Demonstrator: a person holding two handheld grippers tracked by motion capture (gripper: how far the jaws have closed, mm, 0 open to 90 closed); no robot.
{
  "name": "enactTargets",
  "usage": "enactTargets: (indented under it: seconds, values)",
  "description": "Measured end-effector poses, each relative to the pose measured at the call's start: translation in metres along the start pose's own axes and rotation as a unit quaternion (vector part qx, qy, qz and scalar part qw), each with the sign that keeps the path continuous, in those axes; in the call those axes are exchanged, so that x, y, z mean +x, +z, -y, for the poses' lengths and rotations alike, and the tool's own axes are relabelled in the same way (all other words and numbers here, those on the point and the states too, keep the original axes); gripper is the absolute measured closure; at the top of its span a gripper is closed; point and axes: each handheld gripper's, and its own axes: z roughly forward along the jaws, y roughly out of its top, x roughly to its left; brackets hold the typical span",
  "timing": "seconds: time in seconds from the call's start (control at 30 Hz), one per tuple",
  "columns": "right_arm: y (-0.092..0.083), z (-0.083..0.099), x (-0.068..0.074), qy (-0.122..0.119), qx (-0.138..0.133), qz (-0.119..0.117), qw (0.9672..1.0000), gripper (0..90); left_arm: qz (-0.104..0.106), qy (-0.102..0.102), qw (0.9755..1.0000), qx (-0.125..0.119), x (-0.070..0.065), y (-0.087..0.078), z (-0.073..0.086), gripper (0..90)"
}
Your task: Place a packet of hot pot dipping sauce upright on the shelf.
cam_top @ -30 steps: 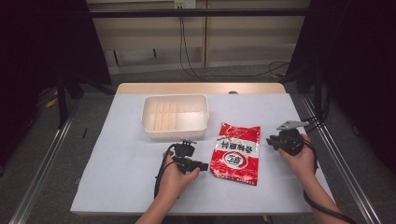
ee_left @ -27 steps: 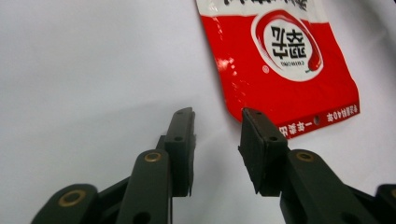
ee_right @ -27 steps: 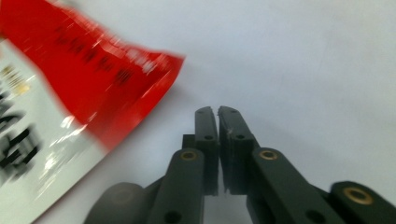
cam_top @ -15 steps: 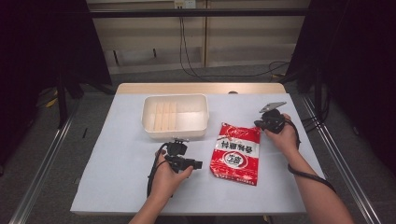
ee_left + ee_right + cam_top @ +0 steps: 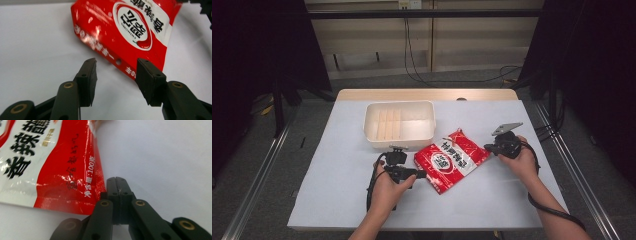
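Note:
A red and white snack packet (image 5: 451,159) lies flat and turned at an angle on the white table (image 5: 342,190). My left gripper (image 5: 422,174) points right at the packet's lower left edge. In the left gripper view the gripper (image 5: 116,65) has just been opening; the packet (image 5: 130,27) has its edge just beyond the tips, and the pads do not press on it. My right gripper (image 5: 488,147) rests at the packet's right corner. In the right gripper view this gripper (image 5: 117,180) is shut, its tips against the edge of the packet (image 5: 50,170), with no film seen between the pads.
A white ribbed tray (image 5: 399,104) stands just behind the packet, near the table's middle back. The table's wooden far edge (image 5: 427,94) lies beyond it. Metal rails (image 5: 257,195) run along the floor on both sides.
The packet has turned clockwise, its top right corner drawn nearer by the right gripper. The left gripper's jaws have spread apart at the packet's edge.

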Motion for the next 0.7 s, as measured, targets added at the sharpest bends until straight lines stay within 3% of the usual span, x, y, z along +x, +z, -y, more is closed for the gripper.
enactTargets:
  seconds: [0.2, 0.27, 0.43, 0.5, 0.7]
  values:
    - [-0.003, 0.007, 0.0, 0.015, -0.011, 0.001, 0.9998, 90.0, -0.003, -0.041, 0.9991, -0.014, 0.02, 0.005, -0.007, 46.4]
    - [-0.003, 0.008, -0.001, 0.011, -0.012, -0.001, 0.9999, 90.0, 0.007, -0.057, 0.9981, -0.025, 0.025, 0.01, -0.008, 45.2]
    - [-0.002, 0.009, 0.0, 0.016, -0.017, 0.003, 0.9997, 90.0, 0.007, -0.059, 0.9974, -0.039, 0.023, 0.016, -0.013, 45.0]
    - [-0.002, 0.008, 0.0, 0.016, -0.017, 0.003, 0.9997, 90.0, 0.007, -0.051, 0.9979, -0.04, 0.02, 0.018, -0.013, 44.5]
    - [-0.001, 0.008, 0.001, 0.015, -0.016, 0.005, 0.9997, 90.0, 0.017, -0.064, 0.9968, -0.043, 0.012, 0.025, -0.012, 45.8]
